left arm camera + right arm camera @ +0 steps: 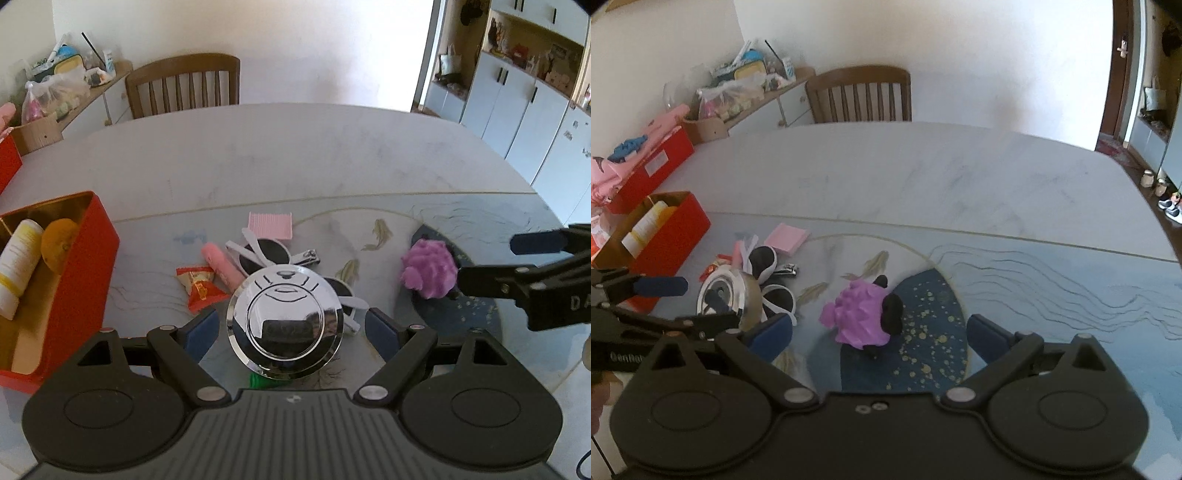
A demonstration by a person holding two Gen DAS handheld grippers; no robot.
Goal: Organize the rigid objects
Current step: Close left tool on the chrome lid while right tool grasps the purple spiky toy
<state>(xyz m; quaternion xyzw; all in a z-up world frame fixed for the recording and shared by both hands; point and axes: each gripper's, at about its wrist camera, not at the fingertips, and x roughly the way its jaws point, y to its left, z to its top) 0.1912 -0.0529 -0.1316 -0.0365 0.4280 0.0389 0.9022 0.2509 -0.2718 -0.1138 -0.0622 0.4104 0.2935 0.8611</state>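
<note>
My left tongs [284,328] wide apart astride the chrome disc [284,321], half-hiding sunglasses [264,254]; right tongs [879,332] likewise unclenched around the purple toy [858,317]

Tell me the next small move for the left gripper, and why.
Probably close the jaws on the chrome lid. The left gripper is open, with the lid sitting between its pads, and the red box stands open just to the left.
</note>
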